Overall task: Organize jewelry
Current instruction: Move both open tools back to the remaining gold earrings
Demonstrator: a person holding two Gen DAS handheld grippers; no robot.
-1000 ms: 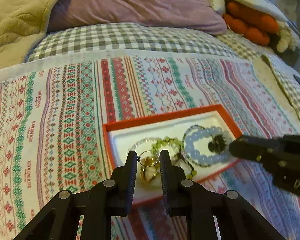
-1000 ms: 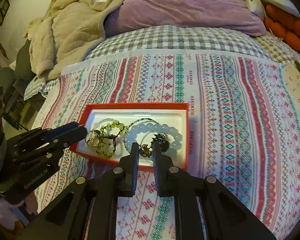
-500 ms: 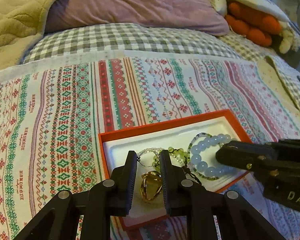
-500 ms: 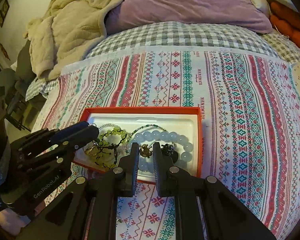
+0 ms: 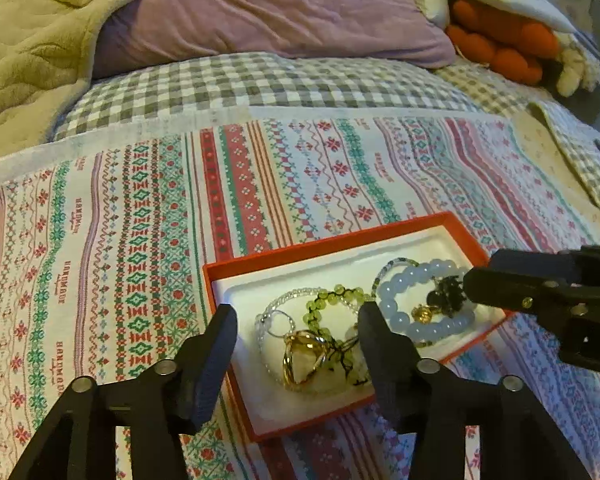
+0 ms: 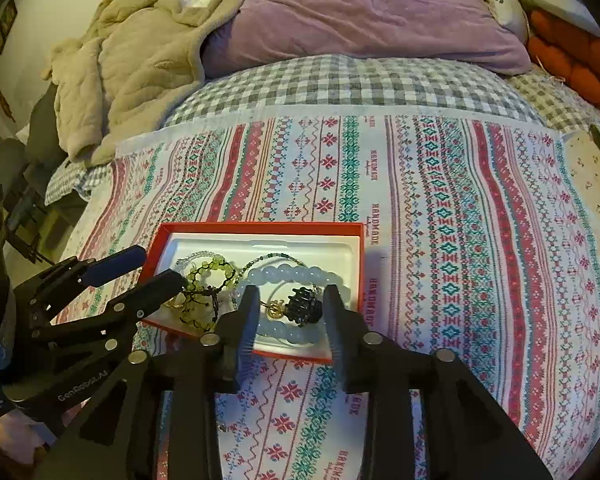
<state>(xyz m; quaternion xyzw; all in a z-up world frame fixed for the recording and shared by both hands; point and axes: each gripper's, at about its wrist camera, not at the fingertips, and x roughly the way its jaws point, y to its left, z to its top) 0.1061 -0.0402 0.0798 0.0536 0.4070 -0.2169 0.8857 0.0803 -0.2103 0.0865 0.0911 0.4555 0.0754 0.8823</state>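
Both tongs spread wide, left tongs (image 5: 298,330) and right tongs (image 6: 288,306), grasping nothing. Light, slippery, tangle-prone jewelry (image 5: 328,336) in red box (image 5: 300,249); best pinched by one bead strand.

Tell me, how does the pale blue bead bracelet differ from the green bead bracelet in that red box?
The pale blue bead bracelet has large, smooth, milky beads; the green bead bracelet has smaller, clear olive beads on dark cord. The blue one lies at the right end of the red box with a white liner, ringing a black charm; the green one lies mid-box, tangled with a gold ring. Both are round bead loops lying flat in the box.
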